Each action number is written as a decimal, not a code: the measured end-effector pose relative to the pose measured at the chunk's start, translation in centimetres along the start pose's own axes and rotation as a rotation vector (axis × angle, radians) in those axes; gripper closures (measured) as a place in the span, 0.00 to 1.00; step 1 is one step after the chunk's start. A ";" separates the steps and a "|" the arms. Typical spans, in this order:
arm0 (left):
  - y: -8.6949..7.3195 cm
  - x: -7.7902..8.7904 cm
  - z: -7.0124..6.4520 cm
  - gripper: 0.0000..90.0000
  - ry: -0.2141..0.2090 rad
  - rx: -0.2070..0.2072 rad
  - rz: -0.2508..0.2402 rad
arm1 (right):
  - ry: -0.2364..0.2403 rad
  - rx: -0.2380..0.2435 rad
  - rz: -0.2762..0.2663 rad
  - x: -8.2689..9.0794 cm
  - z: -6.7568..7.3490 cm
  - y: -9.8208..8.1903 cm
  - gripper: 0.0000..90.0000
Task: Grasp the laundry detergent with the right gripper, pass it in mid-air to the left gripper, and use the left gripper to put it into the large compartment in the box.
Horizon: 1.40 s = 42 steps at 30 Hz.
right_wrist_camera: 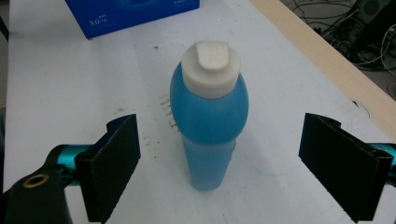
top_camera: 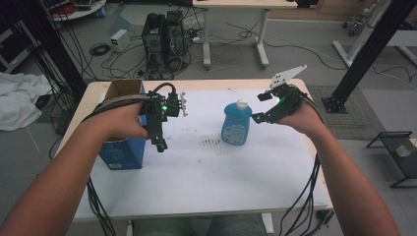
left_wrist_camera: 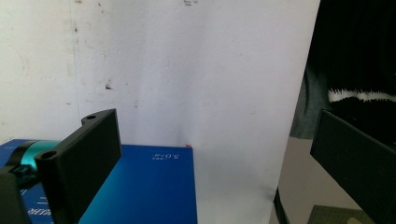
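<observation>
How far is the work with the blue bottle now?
Done: nothing visible yet; the blue bottle stands upright on the white table cover, cap on. In hand: the right gripper is open, jaws on either side of it, not touching. Left: closing and lifting. The left gripper waits open above the blue box.

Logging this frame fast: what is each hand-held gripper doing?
Left hand-held gripper: open, holding nothing.
Right hand-held gripper: open, jaws either side of the blue plastic bottle, not touching.

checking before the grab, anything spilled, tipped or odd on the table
Nothing spilled or tipped. The blue plastic bottle with the white cap stands upright, cap shut, between the open right gripper jaws. Only small dark specks mark the white table cover beside the bottle.
</observation>
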<state>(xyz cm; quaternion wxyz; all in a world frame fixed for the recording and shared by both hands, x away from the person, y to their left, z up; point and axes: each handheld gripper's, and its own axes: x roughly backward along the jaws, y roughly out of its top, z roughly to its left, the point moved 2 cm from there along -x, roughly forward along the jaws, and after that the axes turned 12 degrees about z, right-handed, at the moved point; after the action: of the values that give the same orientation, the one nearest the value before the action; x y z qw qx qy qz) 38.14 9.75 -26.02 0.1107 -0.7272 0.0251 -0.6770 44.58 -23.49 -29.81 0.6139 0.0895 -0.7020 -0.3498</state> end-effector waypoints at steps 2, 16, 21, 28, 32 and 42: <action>0.0 0.0 0.0 0.02 -0.001 0.001 -0.002 | 0.003 0.003 0.002 -0.3 -0.1 -0.2 0.13; 0.2 -0.1 0.0 0.02 0.007 -0.003 -0.007 | 0.028 -0.010 0.018 -4.1 -0.7 -1.8 0.13; 0.1 -0.1 0.0 0.02 0.003 0.001 0.001 | 0.033 -0.023 0.014 -5.4 -0.8 -1.8 0.13; -0.2 -0.4 0.0 0.02 -0.005 0.007 -0.007 | 0.041 -0.037 0.005 -6.4 -0.8 -2.1 0.13; -0.2 -0.5 0.1 0.02 -0.001 0.005 -0.002 | 0.046 -0.047 0.012 -7.0 -0.9 -2.5 0.13; -0.1 -0.8 0.2 0.02 -0.005 0.005 -0.006 | 0.060 -0.048 -0.005 -8.5 -0.8 -2.7 0.13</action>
<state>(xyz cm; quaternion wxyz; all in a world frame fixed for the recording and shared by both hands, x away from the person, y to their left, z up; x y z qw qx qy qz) 38.27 10.04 -26.79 0.1106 -0.7286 0.0211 -0.6756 46.46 -21.06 -38.18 0.6359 0.0869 -0.6742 -0.3654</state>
